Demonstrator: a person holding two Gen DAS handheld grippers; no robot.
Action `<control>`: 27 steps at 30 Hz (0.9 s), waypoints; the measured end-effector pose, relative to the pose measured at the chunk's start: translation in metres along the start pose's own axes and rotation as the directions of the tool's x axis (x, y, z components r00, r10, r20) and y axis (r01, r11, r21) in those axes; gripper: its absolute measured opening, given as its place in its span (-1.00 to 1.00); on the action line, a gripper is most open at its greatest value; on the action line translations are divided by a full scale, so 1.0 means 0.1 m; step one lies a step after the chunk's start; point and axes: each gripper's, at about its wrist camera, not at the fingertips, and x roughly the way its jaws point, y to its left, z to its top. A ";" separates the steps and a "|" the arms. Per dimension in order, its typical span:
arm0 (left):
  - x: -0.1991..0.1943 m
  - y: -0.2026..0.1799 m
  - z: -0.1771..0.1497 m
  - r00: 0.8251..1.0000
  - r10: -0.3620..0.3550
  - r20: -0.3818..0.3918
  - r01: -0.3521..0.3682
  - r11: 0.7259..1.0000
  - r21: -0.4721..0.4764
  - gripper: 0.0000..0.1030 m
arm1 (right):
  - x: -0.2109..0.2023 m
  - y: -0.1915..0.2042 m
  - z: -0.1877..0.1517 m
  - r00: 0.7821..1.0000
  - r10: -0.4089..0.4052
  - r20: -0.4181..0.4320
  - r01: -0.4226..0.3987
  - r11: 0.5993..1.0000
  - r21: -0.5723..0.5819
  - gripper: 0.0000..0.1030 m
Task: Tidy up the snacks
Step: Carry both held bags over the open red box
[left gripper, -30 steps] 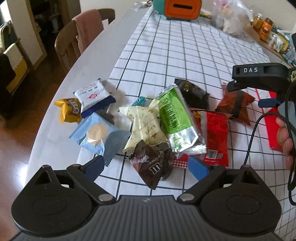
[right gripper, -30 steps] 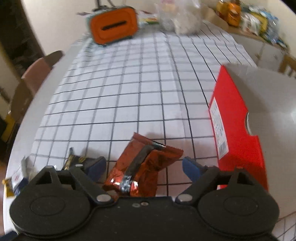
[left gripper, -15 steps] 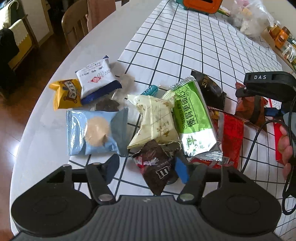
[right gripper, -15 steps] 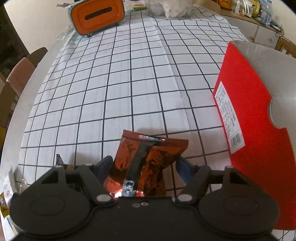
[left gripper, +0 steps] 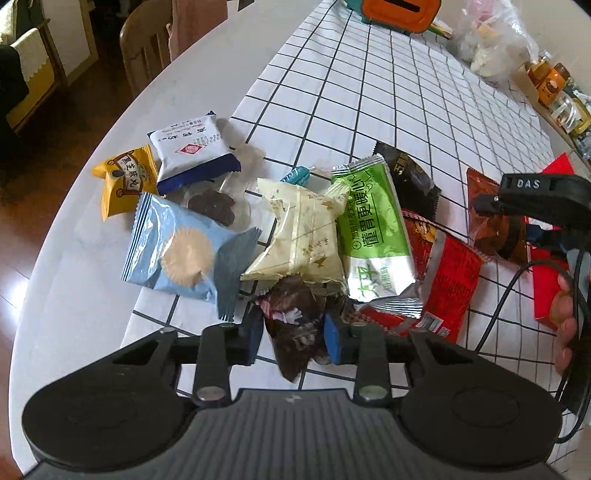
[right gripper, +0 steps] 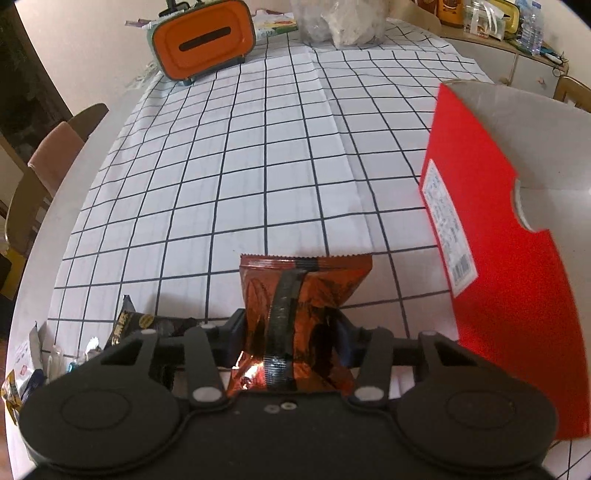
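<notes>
A heap of snack packets lies on the checked tablecloth (left gripper: 369, 92). My left gripper (left gripper: 293, 334) is shut on a dark brown M&M's packet (left gripper: 295, 328) at the heap's near edge. Beside it lie a cream packet (left gripper: 299, 232), a green packet (left gripper: 373, 229), a light blue packet (left gripper: 177, 251) and a red packet (left gripper: 450, 284). My right gripper (right gripper: 290, 336) is shut on a copper-orange packet (right gripper: 295, 295), which also shows in the left wrist view (left gripper: 487, 218). A red cardboard box (right gripper: 498, 266) stands open just right of it.
A yellow packet (left gripper: 125, 177) and a white-and-navy packet (left gripper: 192, 147) lie near the table's left edge. A black packet (left gripper: 410, 177) lies behind the green one. An orange tissue box (right gripper: 203, 40) and a clear bag (right gripper: 340, 18) stand at the far end. Chairs (left gripper: 147, 44) stand left.
Both grippers have closed: the left on the brown M&M's packet, the right on the copper-orange packet. Both have moved in closer over their packets.
</notes>
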 end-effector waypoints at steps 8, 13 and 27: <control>-0.08 0.09 -0.07 0.999 -0.036 0.007 0.036 0.999 0.005 -0.46 | -0.32 -0.11 -0.15 0.999 0.027 0.030 -0.027 1.000 -0.002 -0.09; -0.20 0.15 -0.14 0.999 -0.045 0.017 0.045 0.999 0.024 -0.46 | -0.56 -0.19 -0.32 0.998 0.045 0.033 -0.045 0.999 -0.018 -0.09; -0.67 0.00 -0.24 0.992 -0.107 0.065 0.096 0.984 0.152 -0.46 | -1.35 -0.28 -0.64 0.994 0.068 0.082 -0.064 0.996 -0.059 -0.09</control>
